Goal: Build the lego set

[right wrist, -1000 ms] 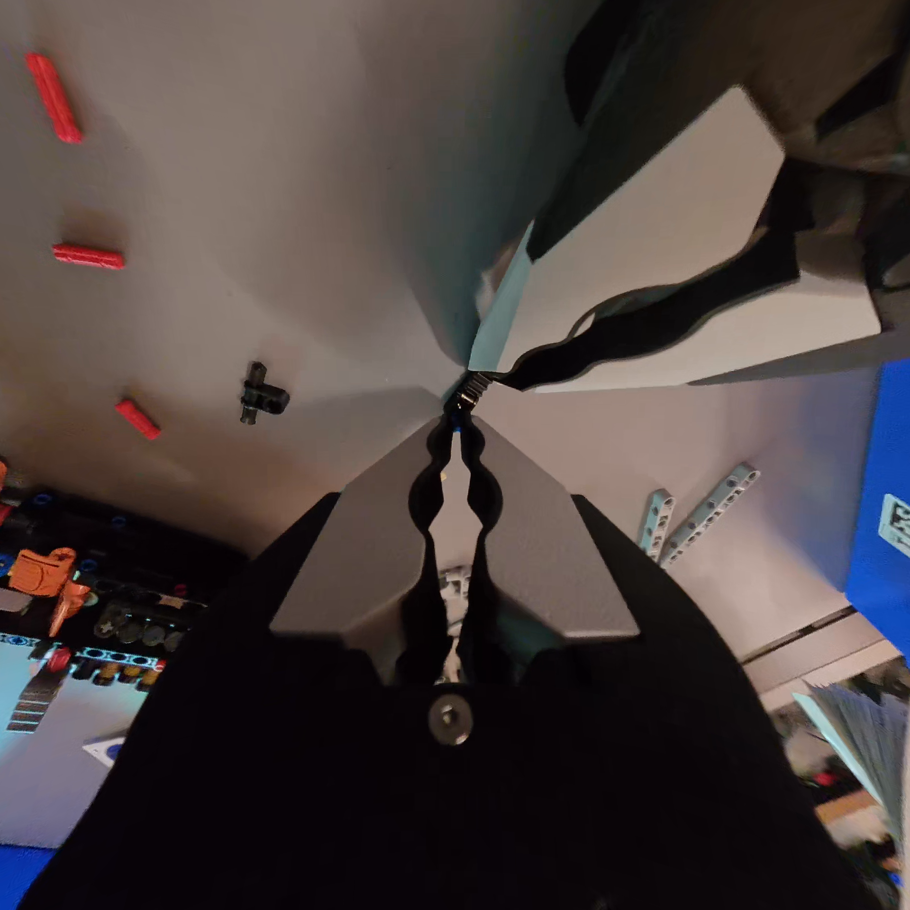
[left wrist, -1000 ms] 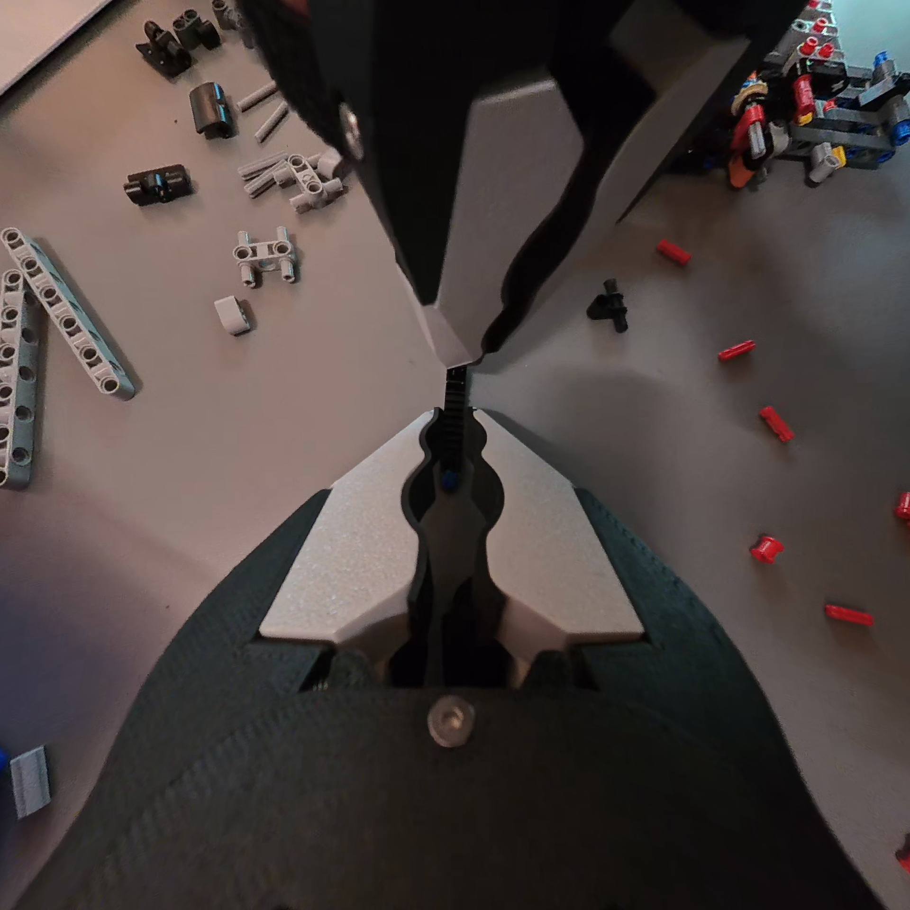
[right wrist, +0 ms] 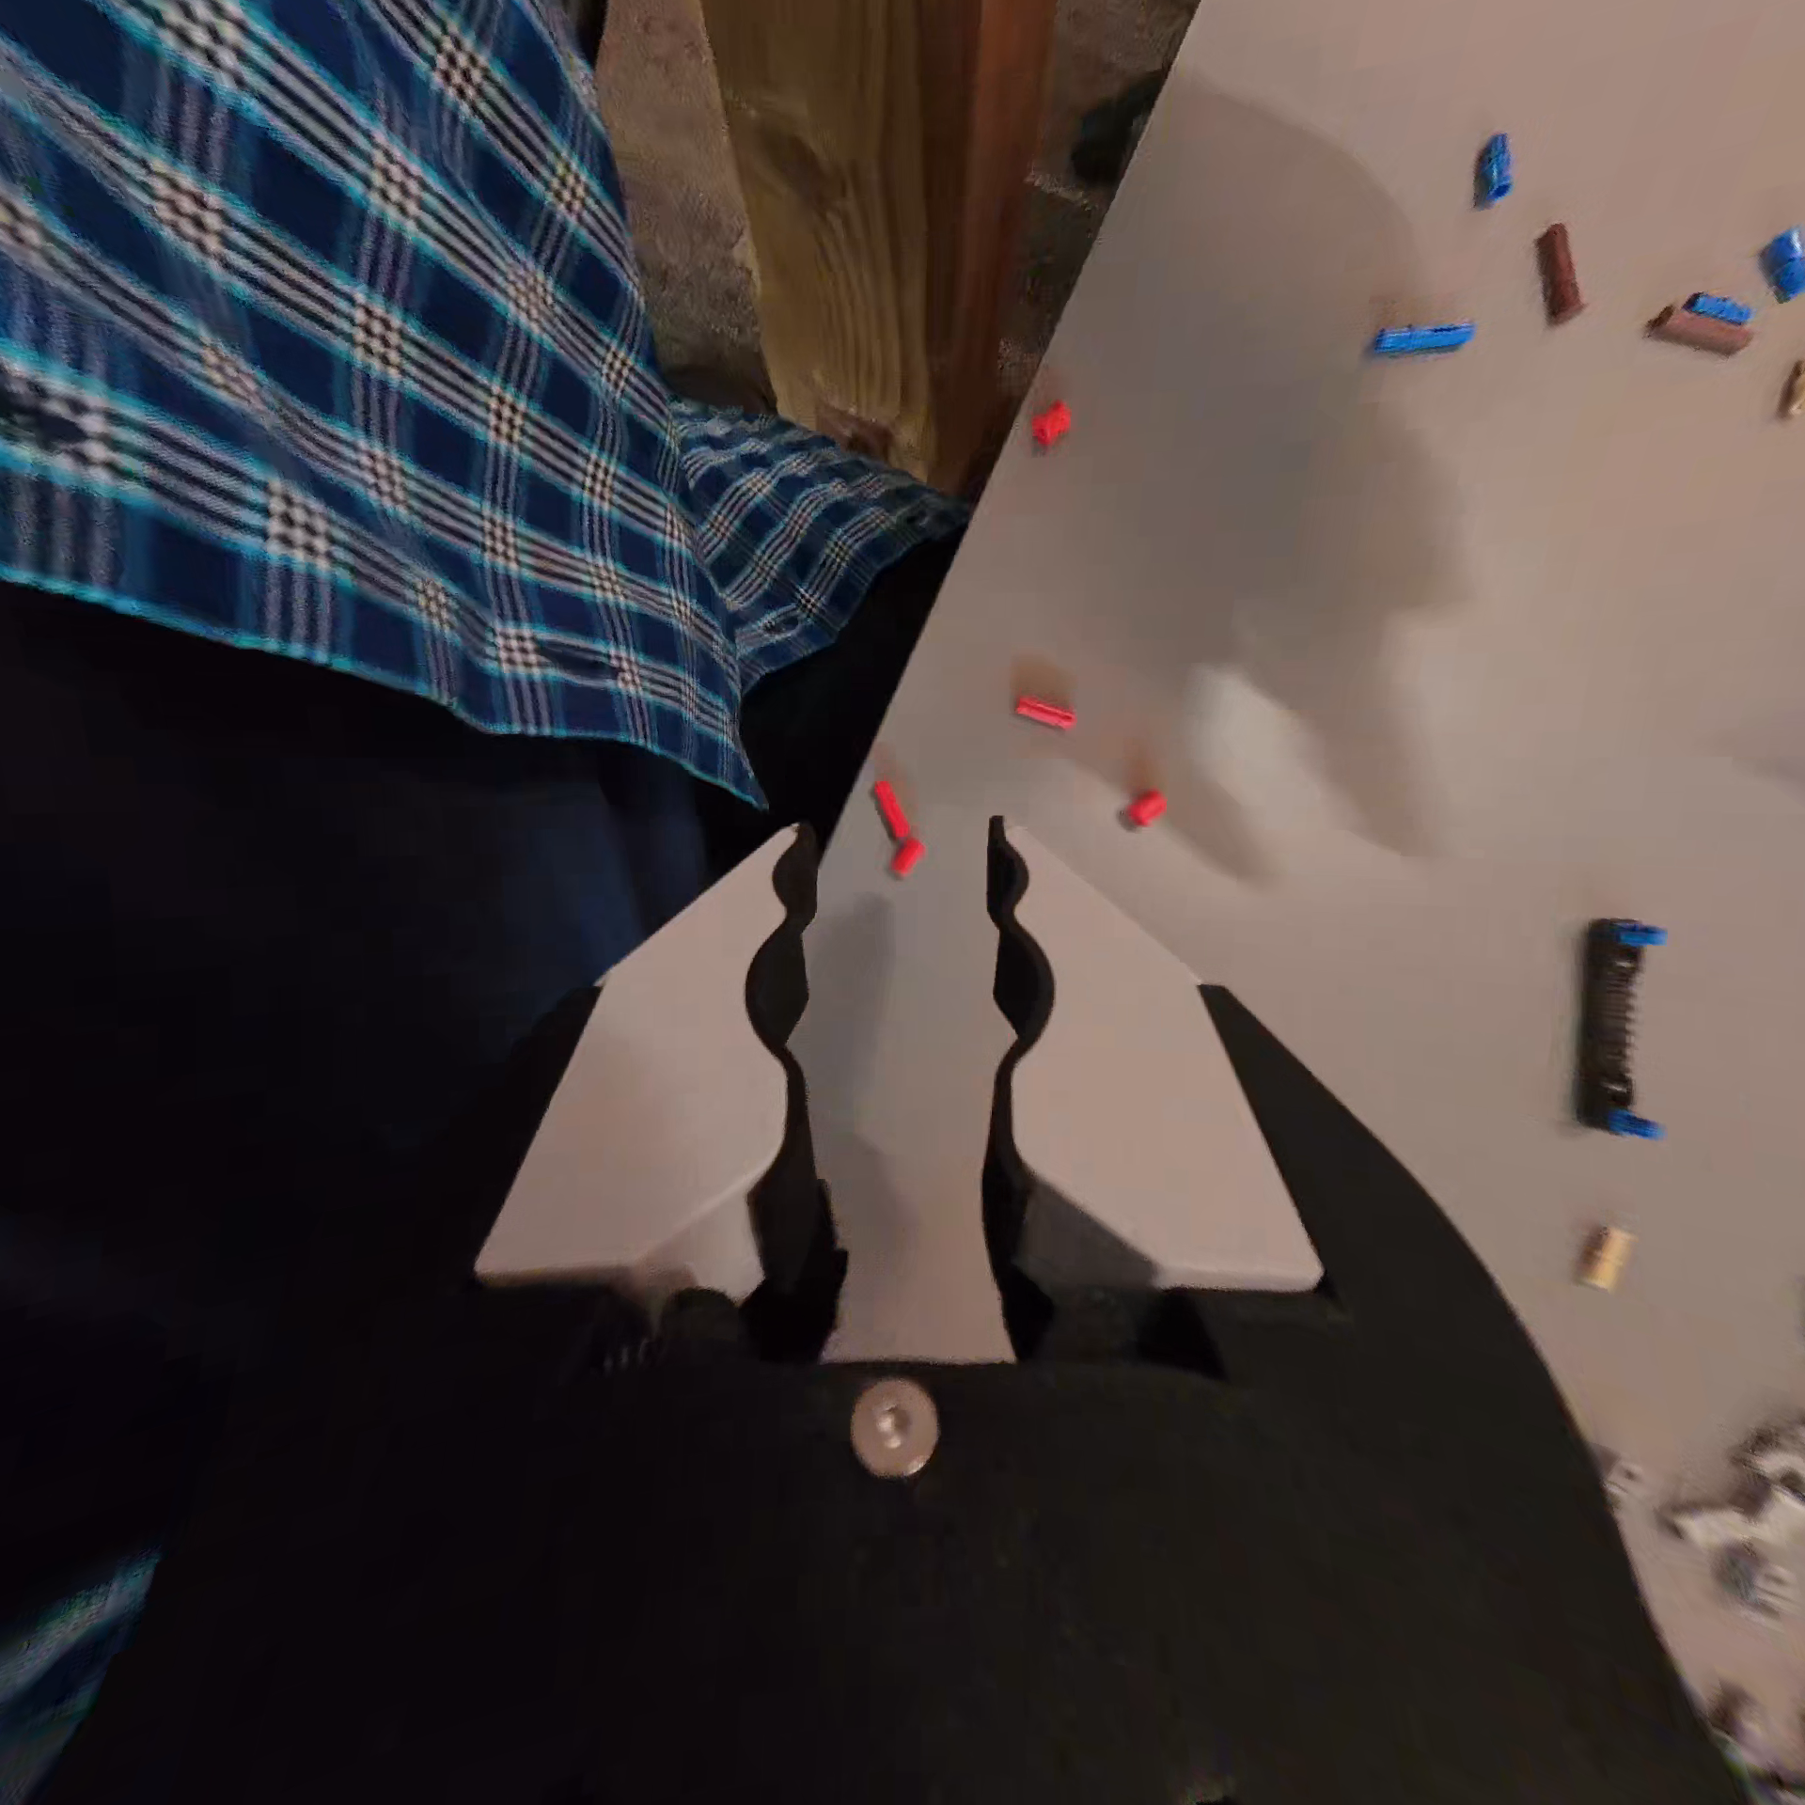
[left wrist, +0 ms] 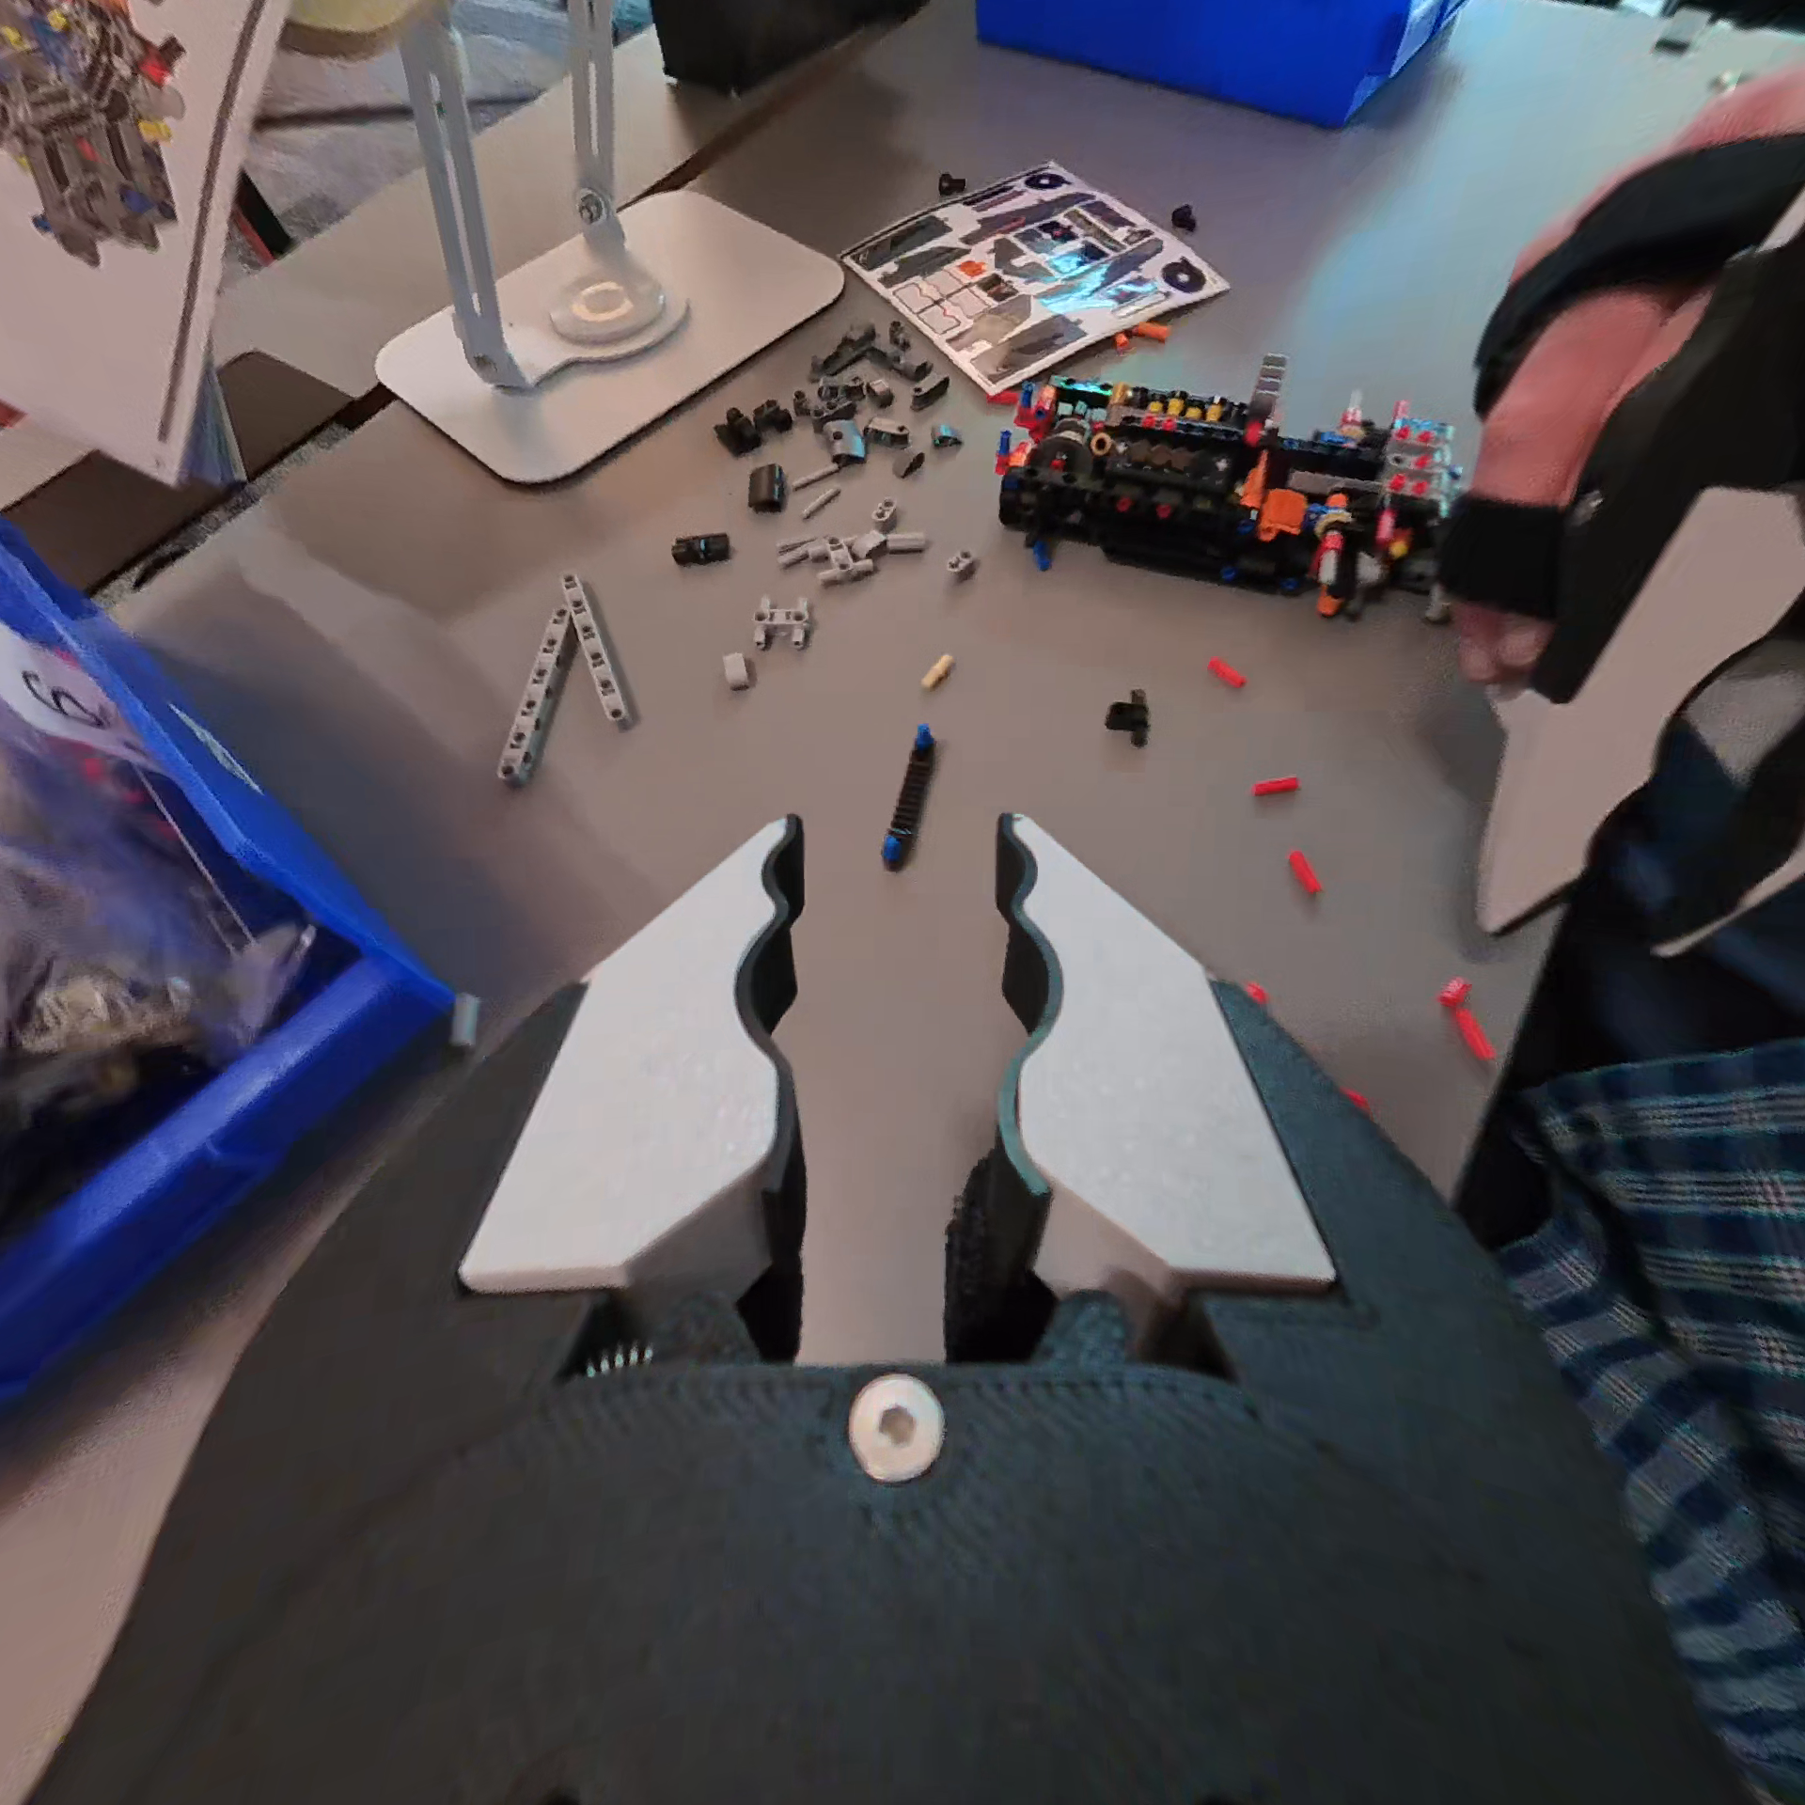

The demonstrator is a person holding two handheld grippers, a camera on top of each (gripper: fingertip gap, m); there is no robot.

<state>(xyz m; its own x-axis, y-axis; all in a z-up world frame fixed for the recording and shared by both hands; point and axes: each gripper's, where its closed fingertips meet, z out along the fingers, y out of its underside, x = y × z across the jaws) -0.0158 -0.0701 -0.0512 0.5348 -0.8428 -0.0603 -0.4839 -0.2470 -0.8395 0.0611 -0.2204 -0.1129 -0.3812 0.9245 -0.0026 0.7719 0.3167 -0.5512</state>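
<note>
Now both claws, left gripper (left wrist: 899,830) and right gripper (right wrist: 894,835), gape empty; best re-grip the black ridged, blue-tipped bar (left wrist: 906,796) squarely mid-length.

A blue bin (left wrist: 210,1094) sits at the table's left edge (bags inside, blurred). A silver stand (left wrist: 606,332) rises farther back, near another blue bin (left wrist: 1211,44).

Black gripper bodies; pale wavy-edged fingers (left wrist: 664,1055) (silver screw); plaid shirt (right wrist: 322,361)
</note>
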